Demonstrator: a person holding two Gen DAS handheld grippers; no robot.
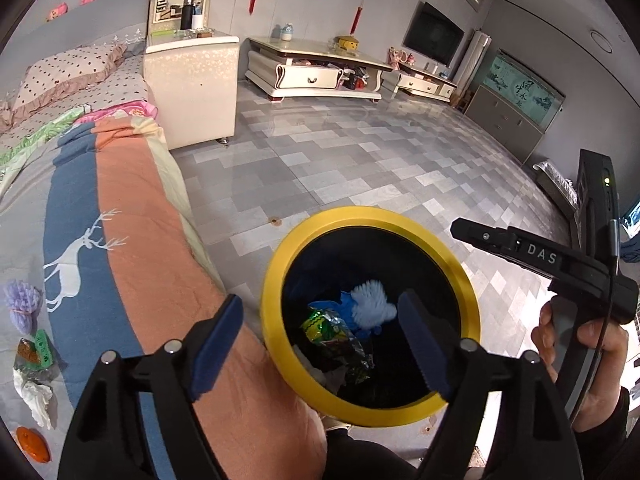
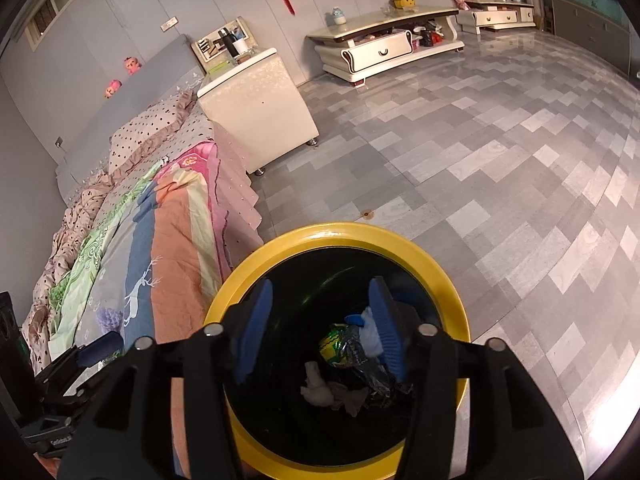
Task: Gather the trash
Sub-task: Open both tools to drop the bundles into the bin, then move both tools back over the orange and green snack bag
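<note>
A black bin with a yellow rim point(image 1: 276, 280) stands on the floor beside the bed. Inside lie a blue-and-white fuzzy piece point(image 1: 372, 304), a green and yellow wrapper point(image 1: 332, 328) and crumpled tissue point(image 2: 320, 388). My left gripper point(image 1: 320, 304) hangs open above the bin's near-left side with nothing between its pads. My right gripper point(image 2: 322, 286) is open right over the bin rim point(image 2: 340, 236), also holding nothing. On the quilt to the left lie a purple yarn bundle point(image 1: 22, 304), a green wrapper point(image 1: 34, 354), a white tissue point(image 1: 36, 396) and an orange item point(image 1: 32, 444).
The bed with its striped deer quilt point(image 1: 132, 208) runs along the left. A white nightstand point(image 1: 192, 88) stands at its head, and a low TV cabinet point(image 1: 316, 68) lines the far wall. Grey tiled floor point(image 1: 380, 152) stretches beyond the bin. A hand point(image 1: 580, 340) holds the right gripper.
</note>
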